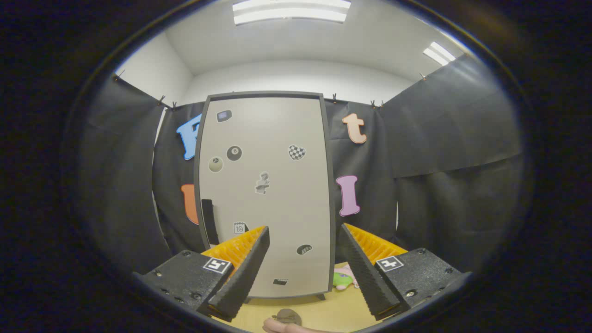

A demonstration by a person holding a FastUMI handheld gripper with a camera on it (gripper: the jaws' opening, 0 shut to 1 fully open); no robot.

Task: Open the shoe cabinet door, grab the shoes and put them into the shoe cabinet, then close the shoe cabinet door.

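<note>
Straight ahead, the shoe cabinet (263,194) stands with its door (268,185) shut.
Its claw (303,268) is spread wide and empty; a dark shoe (287,316) lies near on the wooden counter (333,310), a green-pink toy (344,279) right of the cabinet.

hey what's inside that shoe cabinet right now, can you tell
No. The shoe cabinet stands shut ahead of the open gripper, its sticker-covered door hiding everything inside. A black handle sits at the door's left edge. A green and pink toy peeks out beside its base.
</note>
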